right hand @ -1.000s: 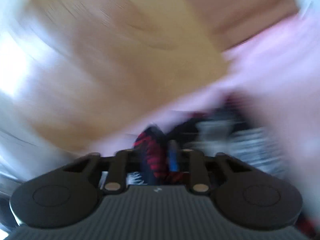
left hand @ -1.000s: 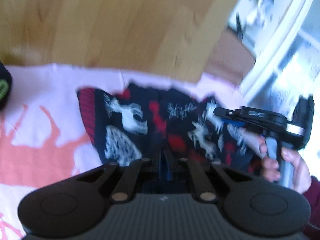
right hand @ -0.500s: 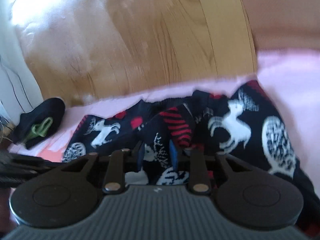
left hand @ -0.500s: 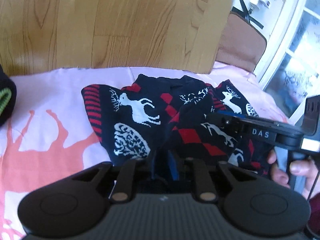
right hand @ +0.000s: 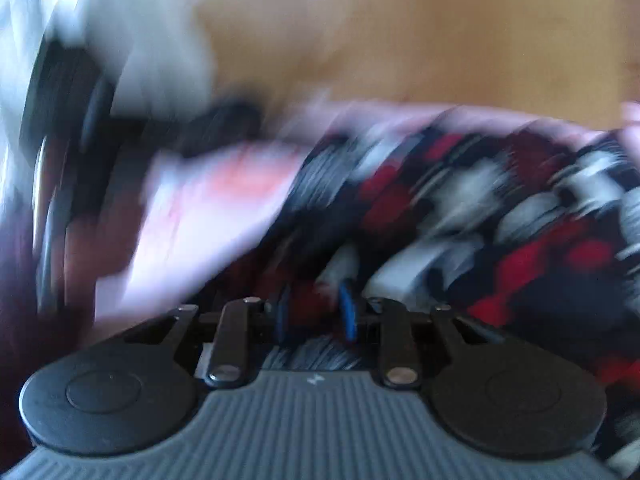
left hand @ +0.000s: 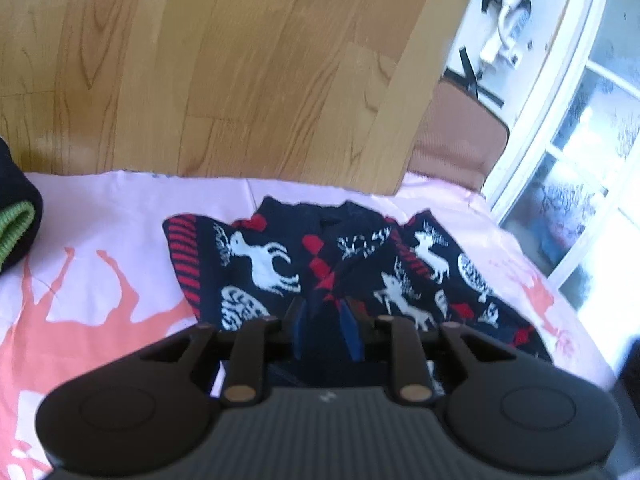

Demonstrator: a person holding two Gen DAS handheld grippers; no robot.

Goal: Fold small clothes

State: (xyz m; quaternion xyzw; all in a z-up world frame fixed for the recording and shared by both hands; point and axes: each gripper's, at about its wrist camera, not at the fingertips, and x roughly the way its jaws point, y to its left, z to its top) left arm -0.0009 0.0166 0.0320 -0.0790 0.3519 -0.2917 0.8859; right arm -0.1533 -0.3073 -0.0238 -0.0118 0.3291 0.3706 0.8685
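As left hand-held gripper (left hand: pixel 325 322) opens, sweater (left hand: pixel 272 264) released

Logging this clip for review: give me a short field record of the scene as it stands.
surface: pink cloth with coral deer print
garment: navy reindeer-pattern knit, crumpled
left tool: jaws opening, knit fabric between them
right tool: jaws opening, view blurred, knit fabric between them
other item: dark garment with green trim, left edge
background: wood floor
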